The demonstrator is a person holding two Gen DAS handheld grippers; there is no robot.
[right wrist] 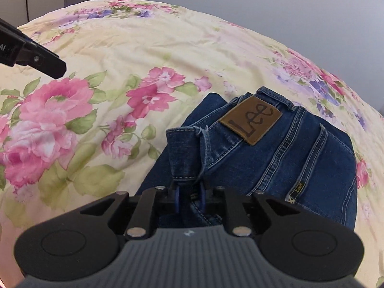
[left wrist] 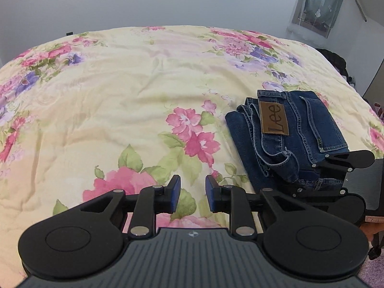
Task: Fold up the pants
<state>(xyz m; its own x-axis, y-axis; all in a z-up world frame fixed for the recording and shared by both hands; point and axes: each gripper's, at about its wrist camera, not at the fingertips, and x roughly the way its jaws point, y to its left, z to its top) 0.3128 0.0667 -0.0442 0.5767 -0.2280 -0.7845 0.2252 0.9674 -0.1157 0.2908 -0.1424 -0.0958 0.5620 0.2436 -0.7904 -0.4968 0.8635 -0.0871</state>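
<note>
The blue jeans [left wrist: 295,134] lie folded in a compact stack on the flowered bedspread, with a brown Lee patch [left wrist: 273,118] on top. My left gripper [left wrist: 192,193] is open and empty, hovering over the bedspread to the left of the jeans. My right gripper [right wrist: 189,198] is shut on the near edge of the jeans [right wrist: 264,148], at a belt loop. In the left wrist view the right gripper [left wrist: 336,168] shows side-on at the stack's near right edge. In the right wrist view the left gripper's finger [right wrist: 45,60] shows at far left.
The yellow floral bedspread [left wrist: 120,100] covers the whole bed. A grey wall stands behind it. A curtained window [left wrist: 319,2] is at the far right, with dark items [left wrist: 336,60] beside the bed's right edge.
</note>
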